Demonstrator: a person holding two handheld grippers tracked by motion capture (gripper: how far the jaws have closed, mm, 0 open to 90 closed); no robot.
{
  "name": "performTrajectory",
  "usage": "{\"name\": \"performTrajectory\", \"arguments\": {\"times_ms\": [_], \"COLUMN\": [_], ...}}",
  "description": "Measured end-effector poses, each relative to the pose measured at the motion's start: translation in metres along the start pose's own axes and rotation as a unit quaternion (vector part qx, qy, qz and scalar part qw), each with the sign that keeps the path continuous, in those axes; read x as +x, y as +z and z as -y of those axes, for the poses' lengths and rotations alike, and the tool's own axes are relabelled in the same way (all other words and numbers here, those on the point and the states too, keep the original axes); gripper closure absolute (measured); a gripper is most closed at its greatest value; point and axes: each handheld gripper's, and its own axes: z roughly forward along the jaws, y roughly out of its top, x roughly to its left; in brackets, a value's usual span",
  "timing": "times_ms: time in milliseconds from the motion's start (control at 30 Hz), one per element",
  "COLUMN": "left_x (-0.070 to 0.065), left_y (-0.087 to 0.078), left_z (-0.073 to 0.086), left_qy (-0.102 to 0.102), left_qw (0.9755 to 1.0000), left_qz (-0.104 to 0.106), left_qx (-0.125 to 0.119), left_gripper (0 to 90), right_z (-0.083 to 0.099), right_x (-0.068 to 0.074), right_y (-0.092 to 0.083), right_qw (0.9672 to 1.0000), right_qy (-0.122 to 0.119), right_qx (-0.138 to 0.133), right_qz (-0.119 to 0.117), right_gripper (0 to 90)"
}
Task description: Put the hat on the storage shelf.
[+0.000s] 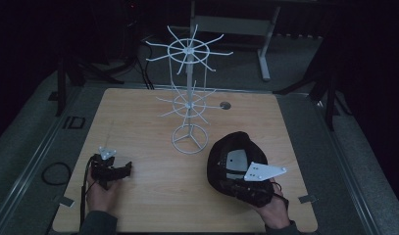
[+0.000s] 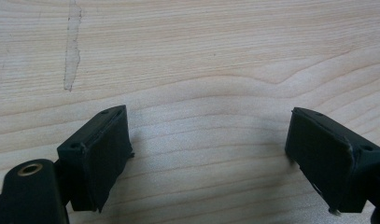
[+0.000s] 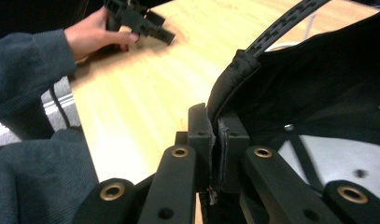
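A black cap (image 1: 234, 156) lies upside down on the right of the wooden table (image 1: 153, 196), its inside facing up. My right gripper (image 1: 246, 188) is shut on the cap's rim (image 3: 225, 100) at its near edge, one jaw outside and one inside the fabric (image 3: 318, 93). My left gripper (image 1: 126, 169) rests low over the table at the left, held by a hand (image 1: 103, 196). Its jaws stand wide apart over bare wood (image 2: 211, 140), nothing between them. In the right gripper view, that left gripper (image 3: 169, 35) appears at the top with the hand (image 3: 92, 32).
A white wire display stand (image 1: 189, 98) with two tiers of radiating hooks rises from a ring base (image 1: 189, 139) at the table's middle. A small round hole (image 1: 225, 105) lies behind it. A cable loop (image 1: 55, 172) sits off the left edge. Dark room beyond.
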Motion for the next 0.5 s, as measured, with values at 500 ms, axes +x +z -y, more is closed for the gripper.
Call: {"name": "performTrajectory", "arguments": {"times_ms": [500], "left_x": [0.0], "left_y": [0.0], "left_z": [0.0], "left_qy": [0.0], "left_qw": [1.0], "left_qz": [-0.001], "left_qx": [0.001], "left_gripper": [14.2], "right_z": [-0.024], "right_x": [-0.004], "right_y": [-0.01], "right_qw": [0.9994], "right_qy": [-0.016], "right_qx": [-0.032], "right_qz": [-0.001], "right_gripper": [86.8]}}
